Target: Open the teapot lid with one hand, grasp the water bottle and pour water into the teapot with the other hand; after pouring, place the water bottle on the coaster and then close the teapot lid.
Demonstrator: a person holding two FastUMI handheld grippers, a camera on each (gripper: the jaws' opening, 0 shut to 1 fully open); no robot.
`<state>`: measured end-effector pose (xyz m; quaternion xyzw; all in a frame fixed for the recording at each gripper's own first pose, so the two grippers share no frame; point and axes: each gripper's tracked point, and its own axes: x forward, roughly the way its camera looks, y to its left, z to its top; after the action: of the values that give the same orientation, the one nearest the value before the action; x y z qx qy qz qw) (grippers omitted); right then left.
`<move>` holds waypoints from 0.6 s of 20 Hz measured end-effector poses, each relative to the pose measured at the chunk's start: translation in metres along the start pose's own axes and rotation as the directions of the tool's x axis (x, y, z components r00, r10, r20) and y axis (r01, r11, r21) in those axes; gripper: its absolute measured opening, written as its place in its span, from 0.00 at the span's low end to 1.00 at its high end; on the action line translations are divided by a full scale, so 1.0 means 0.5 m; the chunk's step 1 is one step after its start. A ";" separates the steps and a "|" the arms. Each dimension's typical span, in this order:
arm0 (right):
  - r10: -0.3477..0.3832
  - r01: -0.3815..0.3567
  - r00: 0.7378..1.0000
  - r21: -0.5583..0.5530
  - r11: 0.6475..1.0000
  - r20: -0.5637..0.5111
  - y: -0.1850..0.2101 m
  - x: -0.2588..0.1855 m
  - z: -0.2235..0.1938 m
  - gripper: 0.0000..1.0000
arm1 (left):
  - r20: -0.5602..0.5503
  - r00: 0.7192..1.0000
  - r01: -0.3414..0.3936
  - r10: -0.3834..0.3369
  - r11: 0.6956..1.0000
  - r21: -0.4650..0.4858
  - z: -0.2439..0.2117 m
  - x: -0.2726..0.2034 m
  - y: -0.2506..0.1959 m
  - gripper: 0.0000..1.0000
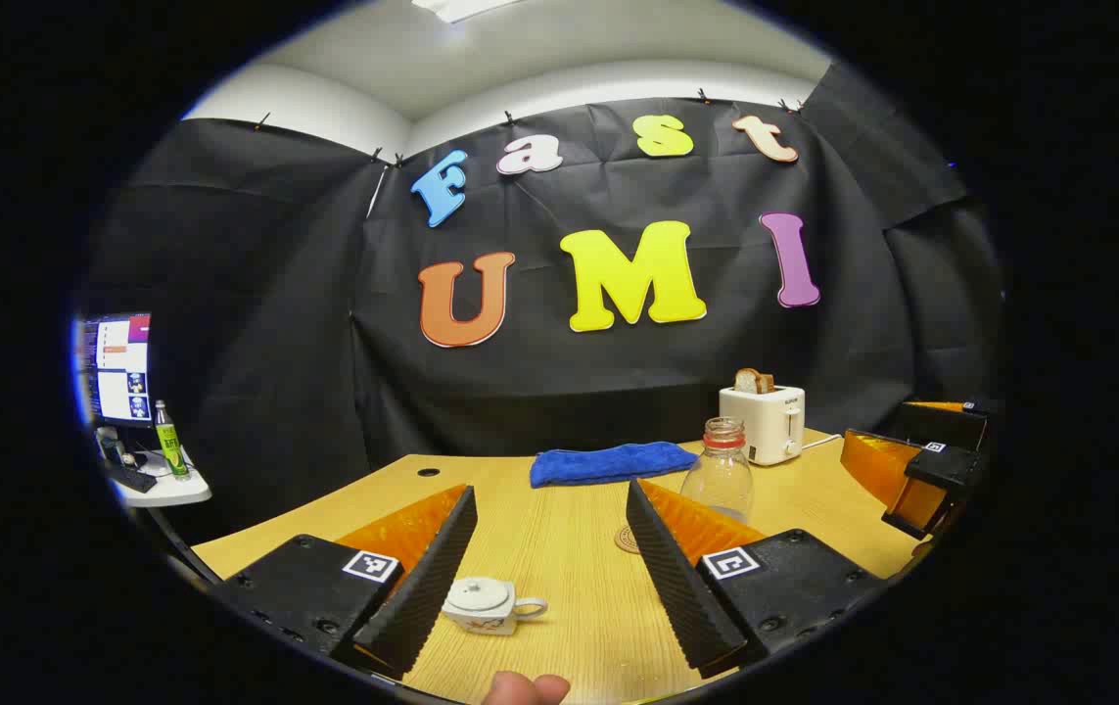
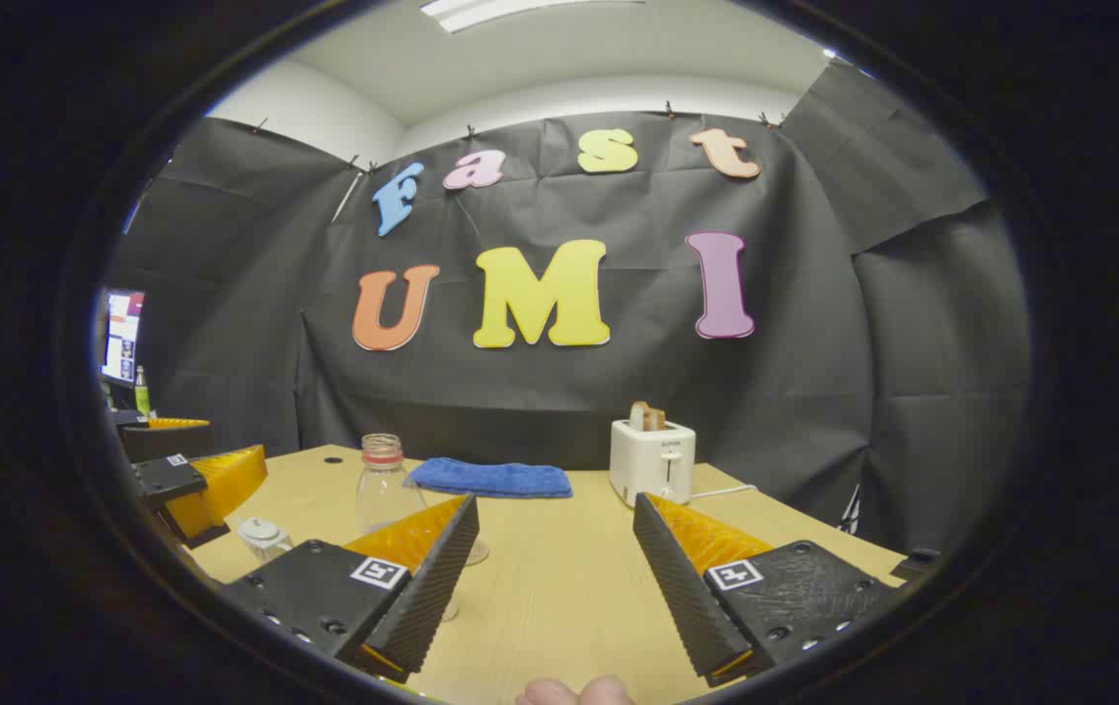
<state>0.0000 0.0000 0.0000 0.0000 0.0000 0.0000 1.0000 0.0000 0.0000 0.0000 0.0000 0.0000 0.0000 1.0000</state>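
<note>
each left gripper (image 1: 549,558) finger mount is a black block with screws and a square black-and-white marker. the right gripper (image 2: 554,578) matches. ribbed inner faces line the fingers.

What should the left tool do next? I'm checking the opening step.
Probably ease the left tool down over the teapot to pinch its lid: the jaws stand open, the lid is still on, and the water bottle stands untouched.

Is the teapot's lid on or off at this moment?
On. The teapot stands on the table with its lid seated on top, knob up; the open left gripper touches nothing.
</note>
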 end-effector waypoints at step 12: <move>-0.008 0.008 1.000 0.000 1.000 -0.008 -0.008 0.001 -0.009 0.97 | 0.002 1.000 0.010 -0.010 1.000 0.011 0.006 -0.005 -0.012 0.96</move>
<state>0.0007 -0.0041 -0.0044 0.0001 0.0038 -0.0042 1.0000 -0.0027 -0.0058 0.0029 0.0055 -0.0011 -0.0049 1.0000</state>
